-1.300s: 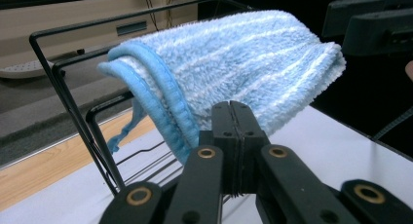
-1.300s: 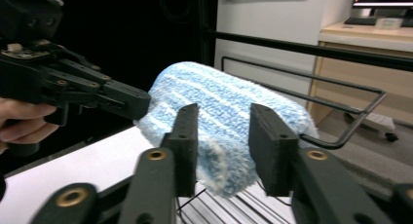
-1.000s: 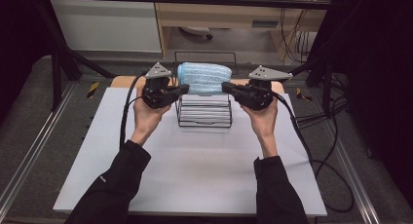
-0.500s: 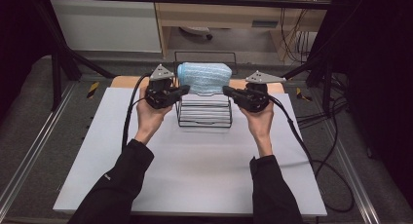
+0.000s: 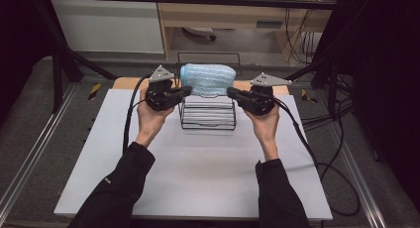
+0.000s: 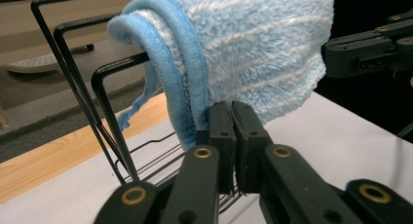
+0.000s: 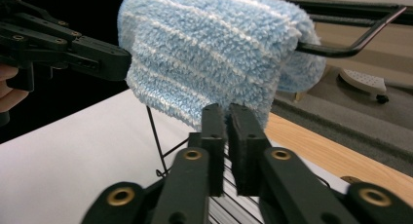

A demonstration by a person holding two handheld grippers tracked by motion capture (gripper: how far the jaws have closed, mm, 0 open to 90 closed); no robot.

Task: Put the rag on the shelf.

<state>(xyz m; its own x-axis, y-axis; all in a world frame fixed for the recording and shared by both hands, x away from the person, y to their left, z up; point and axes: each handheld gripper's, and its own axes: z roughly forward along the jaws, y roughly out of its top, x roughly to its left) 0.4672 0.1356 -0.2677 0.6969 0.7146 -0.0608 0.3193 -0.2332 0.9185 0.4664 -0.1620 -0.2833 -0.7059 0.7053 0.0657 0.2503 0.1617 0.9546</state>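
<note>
While the blue towel (image 5: pixel 208 79) hangs folded over the top bar of the black wire rack (image 5: pixel 208 114), the left gripper (image 5: pixel 185 90) sits at the rack's left end and the right gripper (image 5: pixel 232 92) at its right end. Each has just begun parting its jaws; they stand almost together, tips at the towel's lower edge, nothing visibly pinched. Beneath the rack lies a white board (image 5: pixel 198 168).

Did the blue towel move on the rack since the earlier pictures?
No. In the high view the towel lies draped over the top of the wire rack, in the same place against the rack and the wooden strip behind it.
</note>
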